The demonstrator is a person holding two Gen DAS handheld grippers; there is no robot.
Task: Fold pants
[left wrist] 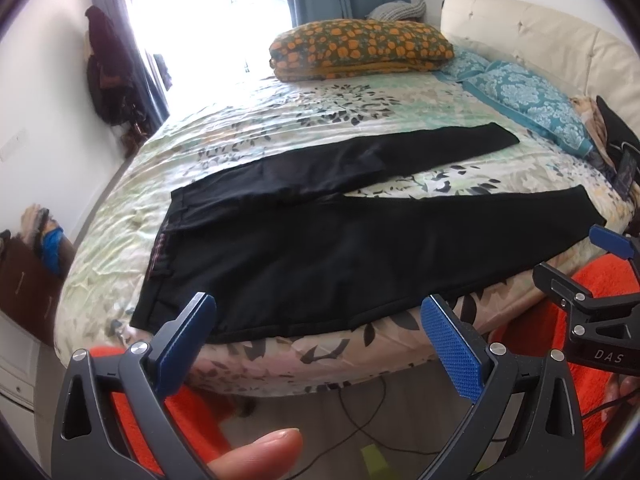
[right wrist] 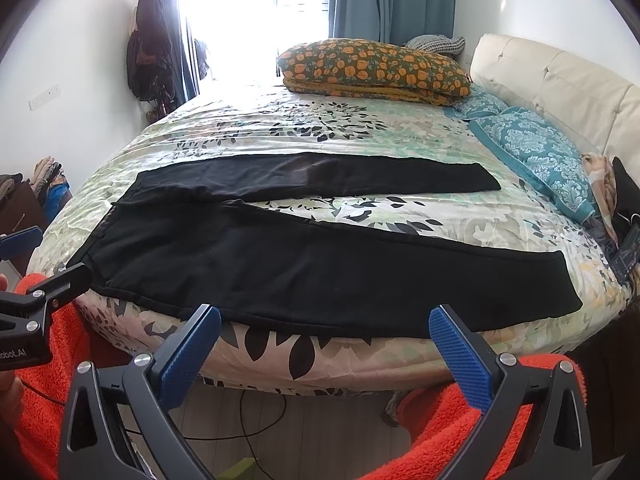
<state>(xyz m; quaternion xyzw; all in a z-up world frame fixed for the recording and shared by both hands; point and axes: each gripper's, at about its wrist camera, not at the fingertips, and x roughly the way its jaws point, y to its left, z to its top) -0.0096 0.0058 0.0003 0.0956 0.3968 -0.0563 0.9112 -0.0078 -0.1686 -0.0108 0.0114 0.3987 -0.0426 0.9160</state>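
Note:
Black pants (left wrist: 304, 248) lie flat on the bed, waistband at the left, both legs spread apart toward the right; they also show in the right wrist view (right wrist: 304, 256). My left gripper (left wrist: 320, 316) is open and empty, just off the bed's near edge in front of the near leg. My right gripper (right wrist: 324, 328) is open and empty, also off the near edge, in front of the near leg. The right gripper also shows at the right of the left wrist view (left wrist: 576, 256). The left gripper shows at the left edge of the right wrist view (right wrist: 44, 256).
The bed (right wrist: 320, 136) has a floral sheet. A folded orange-flowered quilt (right wrist: 376, 68) and teal pillows (right wrist: 536, 148) lie at the back right by a cream headboard (right wrist: 560, 76). A phone (right wrist: 628, 256) lies at the right edge. Cables (right wrist: 260, 412) run on the floor.

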